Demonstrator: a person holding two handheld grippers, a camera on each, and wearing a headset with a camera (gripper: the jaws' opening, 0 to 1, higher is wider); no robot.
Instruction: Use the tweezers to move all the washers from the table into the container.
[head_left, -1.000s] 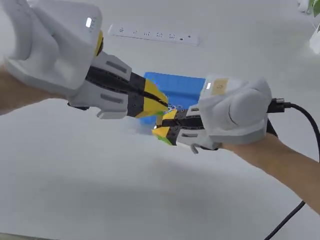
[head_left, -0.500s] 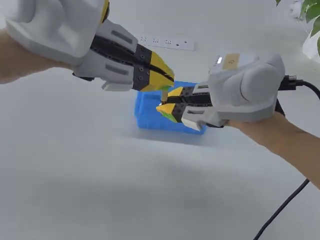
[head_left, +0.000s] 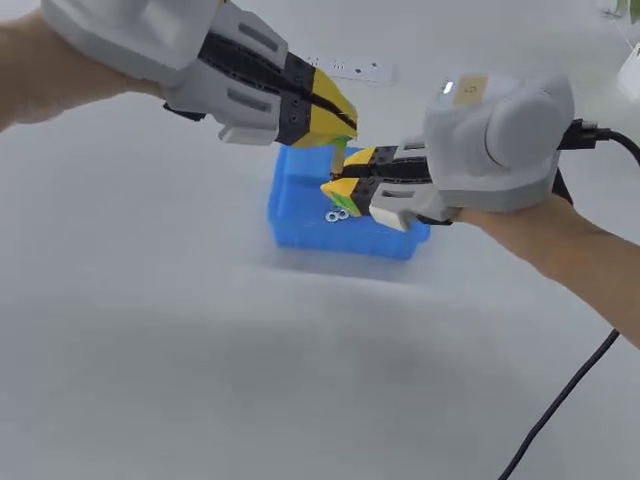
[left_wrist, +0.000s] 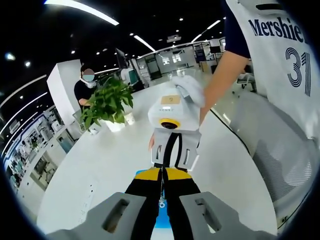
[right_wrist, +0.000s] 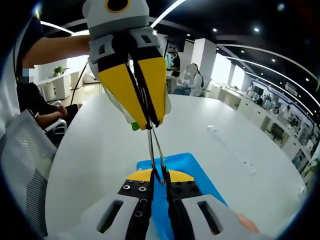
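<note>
The left hand-held gripper (head_left: 343, 125) and right hand-held gripper (head_left: 332, 193) share white moulded housings, black jaw links with silver screws, and yellow tips. A tan label and a black cable (head_left: 603, 138) mark the right one. The person wears a white jersey (left_wrist: 280, 65) lettered "Mershie 31"

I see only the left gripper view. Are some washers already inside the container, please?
Observer: Yes, the head view shows a few small silver metal washers lying in the blue rectangular plastic container.
Operator: And where are the tweezers?
Observer: The thin metal tweezers hang over the container's inside.
Operator: Is the left gripper really gripping them?
Observer: In the right gripper view, the left gripper's yellow jaws are shut on the tweezers' upper end.
</note>
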